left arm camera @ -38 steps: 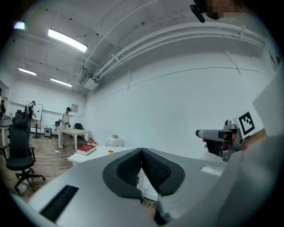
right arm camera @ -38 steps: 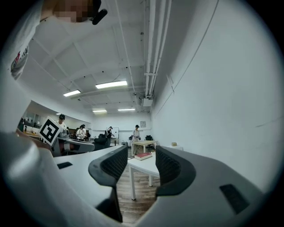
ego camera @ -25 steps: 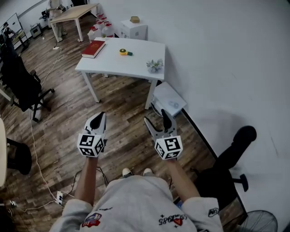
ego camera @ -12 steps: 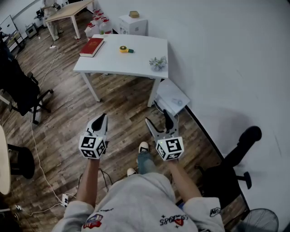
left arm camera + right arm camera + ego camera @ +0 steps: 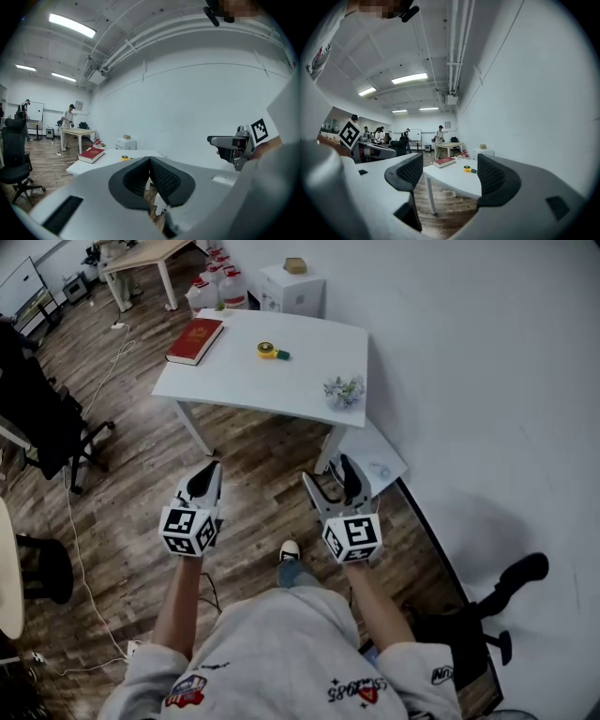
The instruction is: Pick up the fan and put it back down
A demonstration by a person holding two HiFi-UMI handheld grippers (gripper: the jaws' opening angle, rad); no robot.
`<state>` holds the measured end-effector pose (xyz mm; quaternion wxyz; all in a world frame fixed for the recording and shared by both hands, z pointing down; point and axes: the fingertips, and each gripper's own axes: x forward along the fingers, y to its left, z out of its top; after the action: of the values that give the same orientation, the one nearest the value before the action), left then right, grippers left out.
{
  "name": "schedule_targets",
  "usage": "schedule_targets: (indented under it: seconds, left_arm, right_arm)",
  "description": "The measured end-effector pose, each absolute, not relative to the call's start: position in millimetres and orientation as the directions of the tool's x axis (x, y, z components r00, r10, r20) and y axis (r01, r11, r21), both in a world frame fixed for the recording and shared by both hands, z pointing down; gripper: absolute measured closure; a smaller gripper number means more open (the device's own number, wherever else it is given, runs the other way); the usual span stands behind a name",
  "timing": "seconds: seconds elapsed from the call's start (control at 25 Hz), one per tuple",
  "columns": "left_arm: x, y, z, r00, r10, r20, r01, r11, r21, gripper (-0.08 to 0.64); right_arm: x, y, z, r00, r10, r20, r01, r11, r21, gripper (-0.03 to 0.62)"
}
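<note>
No fan shows in any current view. In the head view my left gripper (image 5: pixel 204 474) is held over the wooden floor, its jaws closed together with nothing between them. My right gripper (image 5: pixel 328 479) is beside it, jaws apart and empty, just short of the white table (image 5: pixel 244 371). The left gripper view shows the shut left gripper (image 5: pixel 150 161) aimed at that table. In the right gripper view the open right gripper (image 5: pixel 450 173) frames the table's near corner (image 5: pixel 459 180).
On the table lie a red book (image 5: pixel 195 340), a yellow tape measure (image 5: pixel 269 351) and a small plant (image 5: pixel 344 390). A white box (image 5: pixel 375 456) sits by the wall under the table. Black office chairs stand left (image 5: pixel 37 399) and right (image 5: pixel 487 606). A cable (image 5: pixel 75 549) runs across the floor.
The person has stepped towards the table, which now sits nearer both grippers. The fan seen at the bottom right corner earlier has left the head view. Both grippers keep their states.
</note>
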<state>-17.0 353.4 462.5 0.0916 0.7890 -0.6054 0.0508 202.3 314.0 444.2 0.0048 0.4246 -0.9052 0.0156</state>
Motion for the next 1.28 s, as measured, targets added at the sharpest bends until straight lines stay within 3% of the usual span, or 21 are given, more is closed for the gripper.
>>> schedule_targets:
  seconds: [0.76, 1.28]
  left_arm:
    - [-62, 117, 481, 0.211, -0.954, 0.214, -0.976, -0.194, 0.096, 0.557]
    - [-147, -123, 503, 0.351, -0.908, 0.228, -0.936, -0.336, 0.105, 0.556]
  right_arm:
    - [138, 52, 467, -0.723, -0.686, 0.081, -0.690, 0.722, -0.055, 0.259]
    - [30, -150, 494, -0.683, -0.712, 0.165, -0.721, 0.693, 0.007, 0.262]
